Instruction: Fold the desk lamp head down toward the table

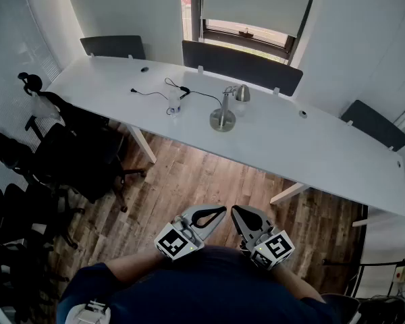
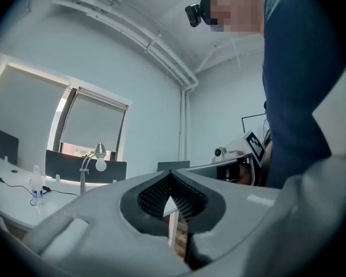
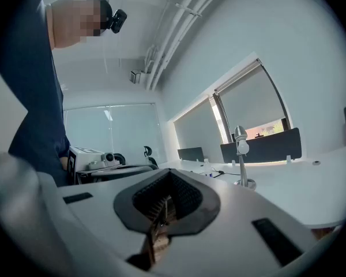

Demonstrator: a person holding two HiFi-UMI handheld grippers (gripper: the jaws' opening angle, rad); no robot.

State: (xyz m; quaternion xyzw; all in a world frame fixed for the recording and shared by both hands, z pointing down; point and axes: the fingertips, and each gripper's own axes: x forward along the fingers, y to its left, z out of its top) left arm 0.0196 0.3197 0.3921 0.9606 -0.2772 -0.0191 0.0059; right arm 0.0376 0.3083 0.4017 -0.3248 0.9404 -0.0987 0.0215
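Left gripper view shows desk lamp bulb, unseen overhead; left tongs, right tongs closed, empty.

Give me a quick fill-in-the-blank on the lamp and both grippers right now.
1. The lamp stands on the white ____.
2. The left gripper and right gripper both have their jaws ____.
3. A black ____ lies left of the lamp.
4. Both grippers hang over the wooden ____.

Missing words: table; shut; cable; floor.
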